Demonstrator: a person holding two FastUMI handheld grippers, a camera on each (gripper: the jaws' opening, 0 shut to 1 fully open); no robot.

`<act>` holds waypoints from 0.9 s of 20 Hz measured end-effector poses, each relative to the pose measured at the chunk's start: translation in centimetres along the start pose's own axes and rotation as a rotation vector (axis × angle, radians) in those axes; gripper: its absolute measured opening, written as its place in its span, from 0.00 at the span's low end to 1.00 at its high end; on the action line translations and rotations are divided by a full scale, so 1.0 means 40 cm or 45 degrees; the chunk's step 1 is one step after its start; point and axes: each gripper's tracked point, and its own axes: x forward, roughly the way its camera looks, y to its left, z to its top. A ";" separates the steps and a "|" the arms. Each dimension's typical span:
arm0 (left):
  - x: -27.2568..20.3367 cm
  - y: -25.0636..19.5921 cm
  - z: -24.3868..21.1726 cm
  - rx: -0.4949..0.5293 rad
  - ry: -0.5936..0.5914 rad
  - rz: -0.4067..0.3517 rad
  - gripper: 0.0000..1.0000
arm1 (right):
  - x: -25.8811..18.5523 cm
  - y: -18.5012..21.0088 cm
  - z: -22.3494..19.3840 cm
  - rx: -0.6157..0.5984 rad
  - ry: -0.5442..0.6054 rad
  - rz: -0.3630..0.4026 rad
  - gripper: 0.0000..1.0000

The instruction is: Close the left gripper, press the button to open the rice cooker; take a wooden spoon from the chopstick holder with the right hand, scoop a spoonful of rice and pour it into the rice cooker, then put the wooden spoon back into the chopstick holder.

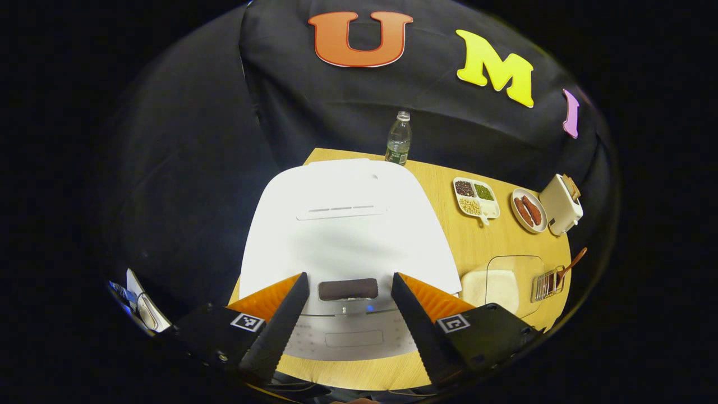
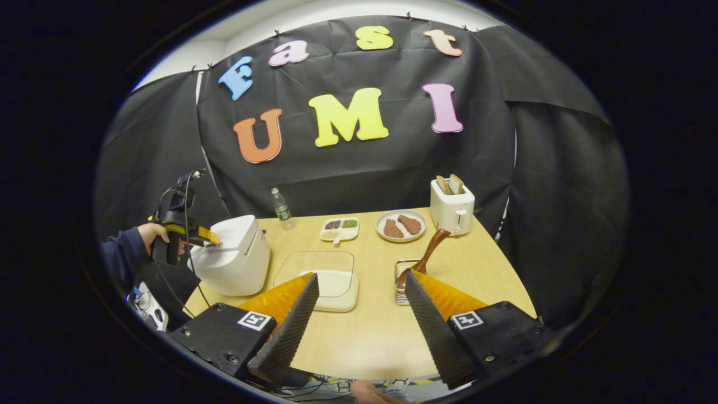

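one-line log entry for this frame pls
phase: pre-press | left gripper: open, over rice cooker button | lid: shut | right gripper: open, empty | wooden spoon: in chopstick holder

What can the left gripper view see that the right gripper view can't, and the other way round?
Left gripper view: the dark button on the rice cooker's front, from above. Right gripper view: a hand holding the left gripper at the cooker. Both: cooker, bottle, toaster, wooden spoon.
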 end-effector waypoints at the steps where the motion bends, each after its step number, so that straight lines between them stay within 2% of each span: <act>1: 0.006 0.001 -0.007 -0.001 0.010 0.002 0.97 | 0.000 -0.008 -0.004 0.005 0.002 -0.009 1.00; 5: 0.008 0.003 -0.015 -0.003 -0.003 0.015 0.98 | 0.000 -0.021 -0.012 0.018 0.006 -0.030 1.00; 13: -0.001 0.009 -0.006 -0.036 -0.161 0.038 1.00 | -0.005 -0.032 -0.011 0.000 0.000 -0.059 1.00; 18: -0.033 0.005 0.033 -0.040 -0.268 0.039 0.95 | -0.017 -0.028 0.028 -0.011 -0.040 -0.077 1.00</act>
